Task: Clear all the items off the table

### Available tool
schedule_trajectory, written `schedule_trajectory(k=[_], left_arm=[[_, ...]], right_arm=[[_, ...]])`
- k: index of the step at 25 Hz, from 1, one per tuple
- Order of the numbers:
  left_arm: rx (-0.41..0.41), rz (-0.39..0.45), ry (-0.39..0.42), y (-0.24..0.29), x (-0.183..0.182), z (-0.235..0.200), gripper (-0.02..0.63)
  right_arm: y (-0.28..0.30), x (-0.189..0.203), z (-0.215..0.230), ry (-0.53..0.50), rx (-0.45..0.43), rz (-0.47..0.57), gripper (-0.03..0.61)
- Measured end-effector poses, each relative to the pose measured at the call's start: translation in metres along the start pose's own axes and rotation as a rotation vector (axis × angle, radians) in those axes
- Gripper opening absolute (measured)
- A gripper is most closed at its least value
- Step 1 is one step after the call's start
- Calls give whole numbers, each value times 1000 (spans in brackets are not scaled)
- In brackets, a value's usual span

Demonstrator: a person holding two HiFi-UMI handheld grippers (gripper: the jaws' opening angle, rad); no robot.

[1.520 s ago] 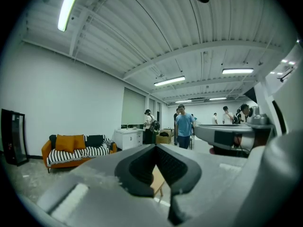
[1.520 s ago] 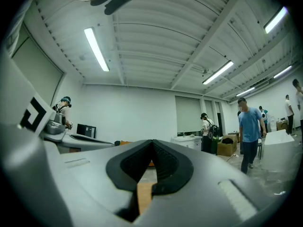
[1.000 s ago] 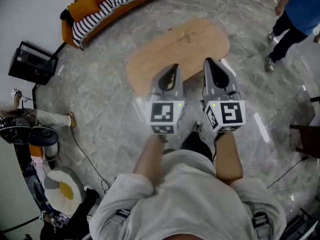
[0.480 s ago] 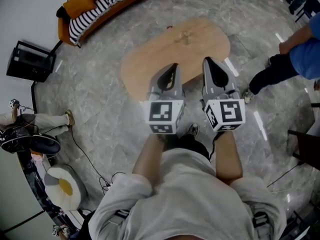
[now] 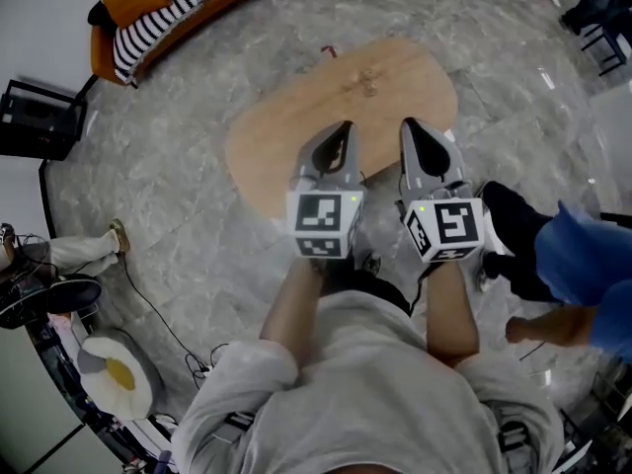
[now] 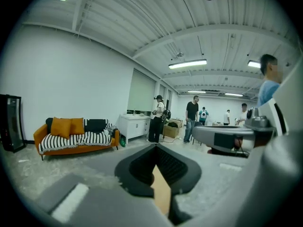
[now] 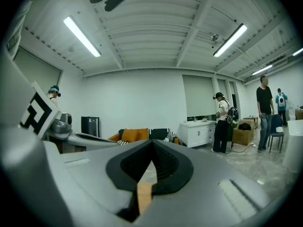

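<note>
A low oval wooden table (image 5: 286, 126) stands on the grey marble floor in front of me in the head view. A small pale item (image 5: 367, 75) lies near its far middle, too small to identify. Another tiny thing (image 5: 329, 51) sits at the far edge. I hold both grippers side by side at waist height above the table's near edge. My left gripper (image 5: 343, 126) is shut and holds nothing. My right gripper (image 5: 410, 123) is shut too, also holding nothing. In the gripper views, a sliver of the wooden top shows through the left gripper (image 6: 156, 146) and the right gripper (image 7: 152, 143).
An orange sofa with a striped blanket (image 5: 168, 8) stands at the far left, a black box (image 5: 39, 117) beside the wall. A person in blue (image 5: 578, 265) is close on my right. Cables and an egg-shaped cushion (image 5: 118, 373) lie at the left. Several people stand by a white cabinet (image 6: 135, 126).
The person in blue has walked from the far right corner to close beside my right side. Both grippers have held their place over the table's near edge.
</note>
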State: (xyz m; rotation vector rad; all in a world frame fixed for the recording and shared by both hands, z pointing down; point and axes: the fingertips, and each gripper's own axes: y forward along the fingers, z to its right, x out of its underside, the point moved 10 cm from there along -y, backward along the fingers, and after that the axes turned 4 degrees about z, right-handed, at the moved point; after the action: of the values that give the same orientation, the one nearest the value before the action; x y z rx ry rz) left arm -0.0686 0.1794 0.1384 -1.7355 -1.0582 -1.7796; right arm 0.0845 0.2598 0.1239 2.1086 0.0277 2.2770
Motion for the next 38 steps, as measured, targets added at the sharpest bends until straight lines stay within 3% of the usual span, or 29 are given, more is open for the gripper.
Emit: schedule_trajectory(k=[6,12,19,29,34,38], left_arm=[[34,-41,-60,49,8,-57,20],[19,-77,-141,81,25,-100,21],[22,-162,-208,107,76,-74,21],[14,-279,-243,152,147,-89,20],[39,-328,-311,181,195,-97,20],[35,-391,-295,203,231,-98,20]], right_arm=[[69,13,5,14,8,-70,6],[110,31,8,19,9,-148,6],[121,77,33,29,-54,-262,6],[175,173,61,49,-161,-462,6],[192,226,71,-6,-206,-553,6],[210,260,89,-99,-263,-631,6]])
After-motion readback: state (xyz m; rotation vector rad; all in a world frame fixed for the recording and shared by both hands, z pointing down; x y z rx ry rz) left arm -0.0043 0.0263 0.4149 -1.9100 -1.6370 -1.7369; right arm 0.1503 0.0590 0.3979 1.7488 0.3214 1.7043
